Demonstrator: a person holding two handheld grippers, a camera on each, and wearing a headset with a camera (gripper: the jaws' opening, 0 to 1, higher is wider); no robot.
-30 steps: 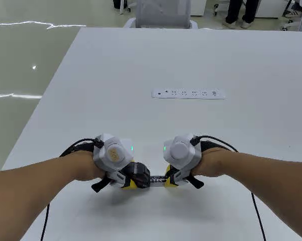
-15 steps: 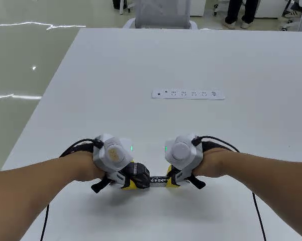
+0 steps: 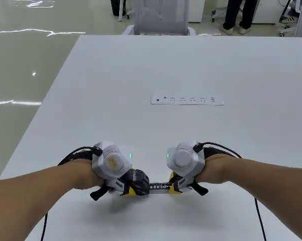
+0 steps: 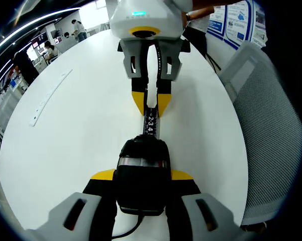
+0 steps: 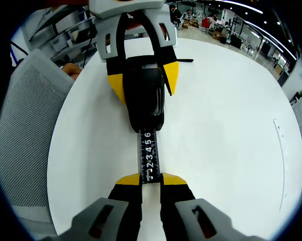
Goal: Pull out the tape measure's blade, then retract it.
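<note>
Our left gripper (image 4: 142, 175) clamps the tape measure (image 3: 137, 179) near the counter's (image 3: 140, 75) near edge. Our right gripper (image 5: 151, 179) pinches the tip of its blade (image 5: 148, 148), a short length drawn out. If that thin pinch slips, the spring could snap the blade back; a skewed pull could twist the tape measure loose.

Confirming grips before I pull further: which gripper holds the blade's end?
The right gripper: its jaws pinch the numbered blade, while the left gripper clamps the black case.
</note>
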